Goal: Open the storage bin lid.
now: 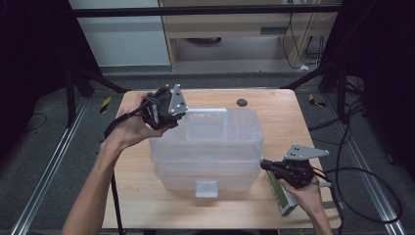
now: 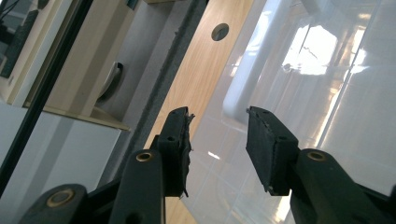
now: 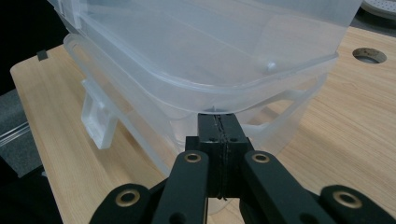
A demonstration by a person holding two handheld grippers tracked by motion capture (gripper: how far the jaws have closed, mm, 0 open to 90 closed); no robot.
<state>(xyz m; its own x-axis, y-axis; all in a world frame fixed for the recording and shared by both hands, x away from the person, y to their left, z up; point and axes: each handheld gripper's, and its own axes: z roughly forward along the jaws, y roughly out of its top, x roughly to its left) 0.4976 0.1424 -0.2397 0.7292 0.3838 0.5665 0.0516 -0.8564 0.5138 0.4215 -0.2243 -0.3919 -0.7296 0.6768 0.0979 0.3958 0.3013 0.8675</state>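
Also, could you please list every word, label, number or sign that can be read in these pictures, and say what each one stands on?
No text can be read in any of the views.
Clear plastic box: no label or print shows on it.
Green and white thing under the right hand-held gripper: any marks are too small and blurred to read.
Wooden table: bare, no writing.

- We're seeing a clear, glossy plastic box (image 1: 210, 147), smooth-walled.
- We've got a matt, light wood-grain table (image 1: 279, 117).
- We note matt black gripper pads (image 2: 266, 144), edges rough and frayed.
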